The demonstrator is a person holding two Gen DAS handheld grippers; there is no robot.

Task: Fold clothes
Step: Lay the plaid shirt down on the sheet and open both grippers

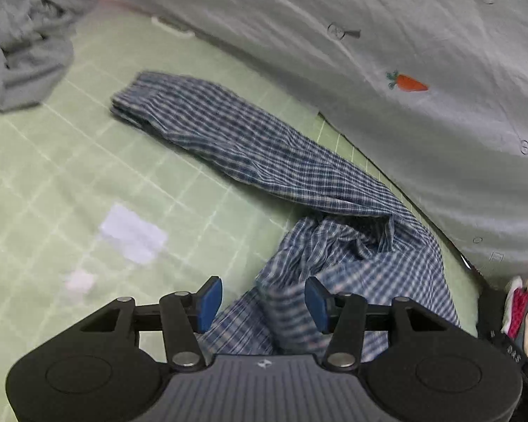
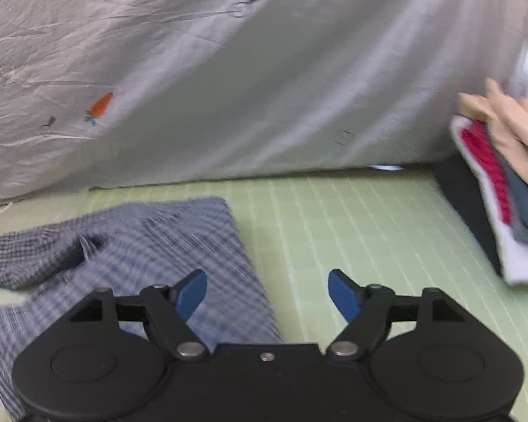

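Checked trousers (image 1: 250,151) lie rumpled on the green mat (image 1: 52,183). Left gripper (image 1: 264,302) half open astride the cloth, seemingly unpinched; right gripper (image 2: 267,293) wide, empty beside it. Flatten first.

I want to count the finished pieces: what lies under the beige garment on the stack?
Under the beige garment lie a white-and-red knitted piece and a dark blue cloth. Anything deeper is covered.
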